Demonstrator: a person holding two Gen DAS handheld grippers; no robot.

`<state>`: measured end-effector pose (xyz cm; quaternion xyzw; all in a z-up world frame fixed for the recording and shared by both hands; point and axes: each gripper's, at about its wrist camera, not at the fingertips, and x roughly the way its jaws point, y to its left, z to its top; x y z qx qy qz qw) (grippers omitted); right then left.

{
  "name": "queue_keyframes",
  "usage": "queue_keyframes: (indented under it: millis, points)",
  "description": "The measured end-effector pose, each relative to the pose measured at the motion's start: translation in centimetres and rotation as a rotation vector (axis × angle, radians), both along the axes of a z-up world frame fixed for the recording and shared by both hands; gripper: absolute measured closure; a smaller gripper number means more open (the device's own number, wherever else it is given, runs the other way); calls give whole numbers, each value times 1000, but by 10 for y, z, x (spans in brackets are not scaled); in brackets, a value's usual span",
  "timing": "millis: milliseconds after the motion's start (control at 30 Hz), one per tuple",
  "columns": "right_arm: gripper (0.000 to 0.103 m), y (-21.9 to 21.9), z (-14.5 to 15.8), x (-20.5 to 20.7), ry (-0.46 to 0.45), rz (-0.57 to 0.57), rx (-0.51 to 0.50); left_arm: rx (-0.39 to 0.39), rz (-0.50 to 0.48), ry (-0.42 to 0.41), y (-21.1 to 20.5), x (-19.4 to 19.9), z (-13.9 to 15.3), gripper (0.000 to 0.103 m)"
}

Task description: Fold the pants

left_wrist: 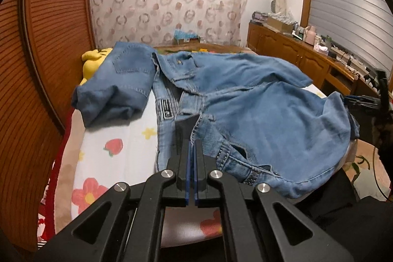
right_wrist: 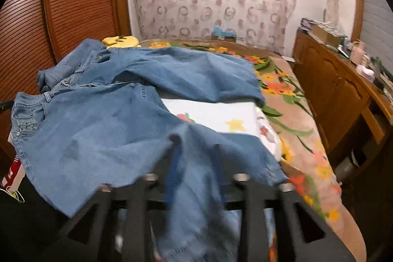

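Note:
Light blue jeans lie crumpled across the white fruit-print sheet on the bed, one leg folded back at the far left. My left gripper is shut, its blue pads pinching the stitched waistband edge by the front pocket. In the right wrist view the jeans spread from the left, and a frayed leg hem drapes over my right gripper. This view is blurred. Its fingers stand apart with denim loose between and over them, and the cloth mostly hides the right finger.
A yellow plush toy lies at the head of the bed, beside a slatted wooden door. A floral blanket covers the bed's right side. A low wooden cabinet cluttered with small items runs along the right wall.

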<state>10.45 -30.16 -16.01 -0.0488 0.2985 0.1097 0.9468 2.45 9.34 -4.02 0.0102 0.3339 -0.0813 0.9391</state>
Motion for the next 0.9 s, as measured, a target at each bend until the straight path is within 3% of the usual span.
queue_keyframes:
  millis: [267,500,600,633,700,767,900]
  points:
    - [60,1,-2,-51,65,6,16,7,3,27,-1,3,-14,101]
    - [60,17,-24,-52,122,24,21,17,2,43,-1,5,-20,101]
    - [61,21,-30,-44,130,12,-28,20,2,45,1,3,-23,101]
    - [66,24,-33,-44,125,10,-51,19,2,43,2,1,-23,101]
    - [89,26,-32,-41,110,11,-75,13,1,43,5,0,-24,101]
    - [97,27,-25,-41,74,11,-83,8,-5,52,8,-1,-26,100]
    - [100,20,-8,-45,-10,-43,-96,7,-9,72,11,-1,-32,96]
